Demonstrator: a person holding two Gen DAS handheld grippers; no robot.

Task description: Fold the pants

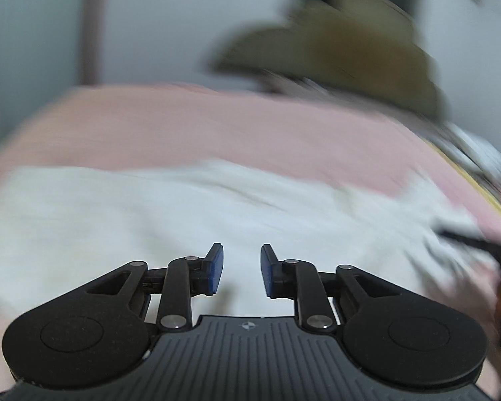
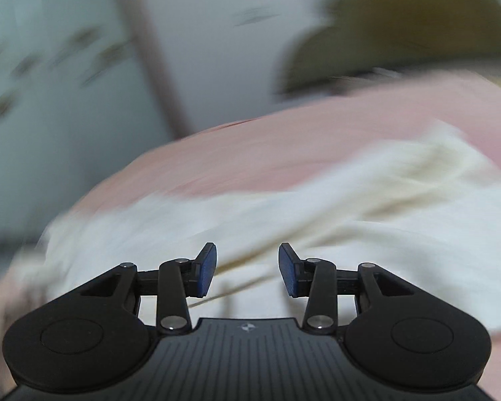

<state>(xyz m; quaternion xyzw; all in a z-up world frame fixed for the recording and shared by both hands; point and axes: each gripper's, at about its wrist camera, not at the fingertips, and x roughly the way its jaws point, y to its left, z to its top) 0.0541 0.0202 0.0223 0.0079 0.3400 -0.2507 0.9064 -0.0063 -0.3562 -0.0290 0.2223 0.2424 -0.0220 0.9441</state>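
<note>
Both grippers are spread apart with nothing between the pads: left gripper [image 1: 242, 269] has a moderate gap, right gripper [image 2: 247, 269] is a bit wider. Two grippers, four blue pads total, all bare. One pair of white pants [image 1: 183, 214] lies spread across the pink bed [image 1: 217, 127], right under both tools, and looks rumpled toward the right side in the right wrist view [image 2: 317, 207]. One olive-brown lump [image 1: 350, 50] sits at the far edge of the bed, too blurry to identify. Everything's pretty smeared, so finer detail is a no-go.
</note>
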